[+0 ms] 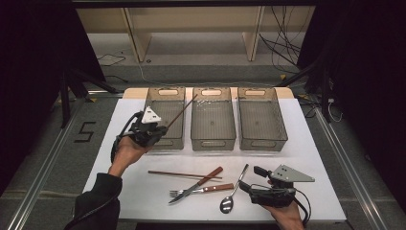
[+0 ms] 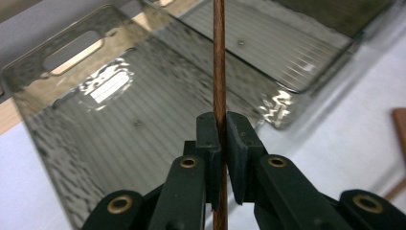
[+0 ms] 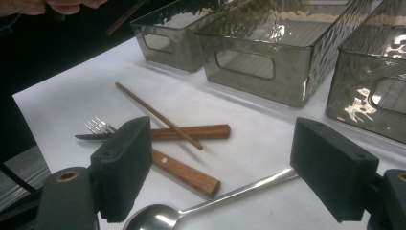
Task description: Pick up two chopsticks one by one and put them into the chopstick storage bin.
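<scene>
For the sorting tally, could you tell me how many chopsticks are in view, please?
2. One chopstick is clamped in the left gripper, slanting over the left bin. The other chopstick lies on the table beside the knife and fork.

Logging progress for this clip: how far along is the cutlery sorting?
Done: nothing, all three bins look empty. In hand: the left gripper is shut on a chopstick over the left bin. Left: the second chopstick, knife, fork and spoon lie on the table.
</scene>
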`<state>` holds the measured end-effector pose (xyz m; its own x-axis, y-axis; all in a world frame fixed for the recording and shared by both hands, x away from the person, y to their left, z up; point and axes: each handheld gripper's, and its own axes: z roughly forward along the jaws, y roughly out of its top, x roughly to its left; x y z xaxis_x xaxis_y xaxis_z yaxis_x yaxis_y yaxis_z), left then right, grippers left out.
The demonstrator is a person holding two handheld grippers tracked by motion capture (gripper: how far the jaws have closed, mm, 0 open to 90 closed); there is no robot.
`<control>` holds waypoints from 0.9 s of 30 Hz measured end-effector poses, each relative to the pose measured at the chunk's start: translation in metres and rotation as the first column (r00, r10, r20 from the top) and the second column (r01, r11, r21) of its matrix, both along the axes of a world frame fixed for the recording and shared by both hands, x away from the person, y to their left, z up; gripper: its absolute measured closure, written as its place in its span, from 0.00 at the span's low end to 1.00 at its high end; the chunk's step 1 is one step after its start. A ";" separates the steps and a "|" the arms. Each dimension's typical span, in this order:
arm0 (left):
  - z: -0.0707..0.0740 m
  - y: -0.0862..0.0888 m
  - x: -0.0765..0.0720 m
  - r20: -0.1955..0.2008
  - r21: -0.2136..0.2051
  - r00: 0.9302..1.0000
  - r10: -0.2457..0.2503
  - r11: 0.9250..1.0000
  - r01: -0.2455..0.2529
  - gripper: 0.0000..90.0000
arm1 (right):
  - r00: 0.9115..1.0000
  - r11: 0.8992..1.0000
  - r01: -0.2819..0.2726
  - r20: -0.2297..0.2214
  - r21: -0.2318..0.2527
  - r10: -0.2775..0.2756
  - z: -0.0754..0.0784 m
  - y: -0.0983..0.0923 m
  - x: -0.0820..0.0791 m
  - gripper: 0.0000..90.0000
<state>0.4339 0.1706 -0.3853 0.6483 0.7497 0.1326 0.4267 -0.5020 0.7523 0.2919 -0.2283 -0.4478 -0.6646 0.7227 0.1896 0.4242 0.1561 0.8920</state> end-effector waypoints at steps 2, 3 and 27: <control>0.001 0.003 0.005 -0.005 -0.009 1.000 0.021 1.000 -0.021 0.93 | 1.000 1.000 0.000 0.000 0.000 0.000 0.000 0.000 0.000 0.26; 0.001 0.005 0.008 -0.010 -0.010 1.000 0.029 1.000 -0.029 0.93 | 1.000 1.000 0.000 0.000 0.001 0.000 0.000 0.000 0.000 0.26; 0.005 0.019 0.060 -0.028 -0.010 0.989 0.146 0.989 -0.146 0.93 | 1.000 1.000 -0.005 -0.001 0.003 0.005 -0.001 0.000 0.000 0.26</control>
<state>0.4936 0.1897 -0.3806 0.5352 0.8380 0.1064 0.5152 -0.4236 0.7451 0.2920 -0.2279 -0.4483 -0.6681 0.7188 0.1922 0.4241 0.1555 0.8922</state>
